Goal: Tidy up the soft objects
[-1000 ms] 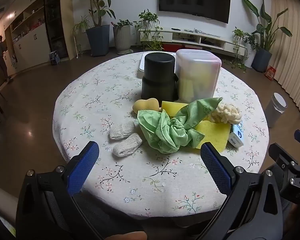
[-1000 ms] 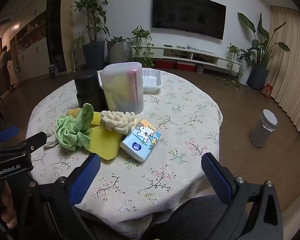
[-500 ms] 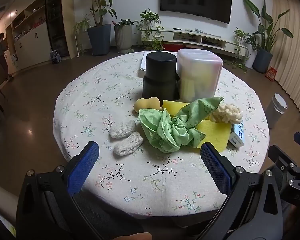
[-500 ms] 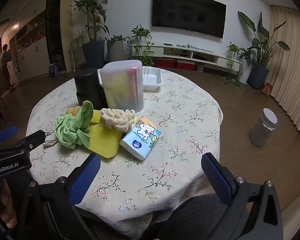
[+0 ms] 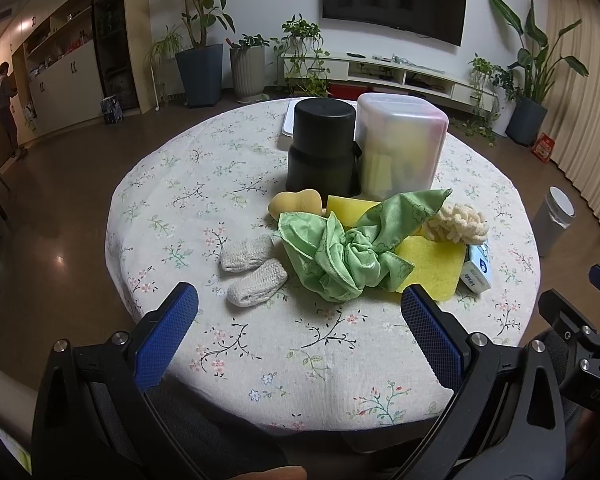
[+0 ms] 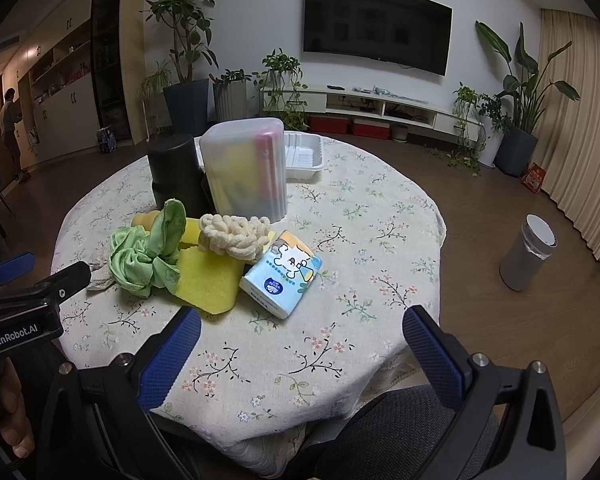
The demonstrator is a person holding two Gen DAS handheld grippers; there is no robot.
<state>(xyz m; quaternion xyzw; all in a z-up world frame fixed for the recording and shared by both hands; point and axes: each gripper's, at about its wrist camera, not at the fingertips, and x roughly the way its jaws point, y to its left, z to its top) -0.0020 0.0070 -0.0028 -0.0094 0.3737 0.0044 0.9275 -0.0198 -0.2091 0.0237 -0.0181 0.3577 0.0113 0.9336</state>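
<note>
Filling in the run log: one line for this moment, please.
left gripper: open, empty | right gripper: open, empty | both short of pile | green cloth on yellow sponge | socks untouched

Both cameras look from the near edge across the table point(image 5: 228, 160). The left sits further left. Both see the green cloth point(image 5: 340, 248) point(image 6: 148, 256).

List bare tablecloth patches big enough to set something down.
Free: right of the blue tissue pack toward the floral tablecloth edge; left of the grey knit socks. Crowded: around the green cloth and yellow sponge.
</note>
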